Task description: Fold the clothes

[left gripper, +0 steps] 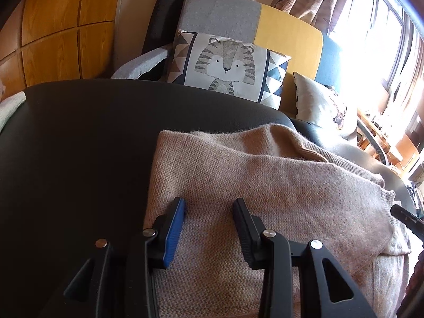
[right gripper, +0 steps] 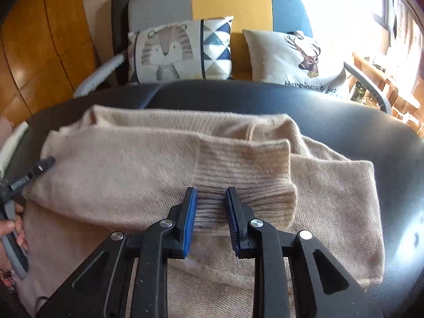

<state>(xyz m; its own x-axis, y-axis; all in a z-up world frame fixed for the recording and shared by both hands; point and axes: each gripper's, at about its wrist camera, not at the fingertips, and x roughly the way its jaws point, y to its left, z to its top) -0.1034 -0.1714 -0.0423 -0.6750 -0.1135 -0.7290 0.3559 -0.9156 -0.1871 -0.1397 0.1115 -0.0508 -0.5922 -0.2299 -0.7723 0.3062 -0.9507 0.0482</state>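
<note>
1. Far left, a white cloth lies at the edge of the black table, apart from the work.
2. The left gripper hovers over the left end of the beige sweater. Its jaws stand apart, nothing between them, knit directly below.
3. The sweater lies partly folded on the table, its long axis running left to right across both views, the sleeve doubled over the body.
4. The ribbed cuff lies on top near the middle, straight ahead of the right gripper. The jaws straddle the cuff's near edge with a gap; whether the pads already pinch the knit I cannot tell, though they look parted.
5. The right hand is the nearer one to the cuff, so the next fold likely turns on it.
6. Behind, a tiger cushion and a deer cushion lean on the sofa.
</note>
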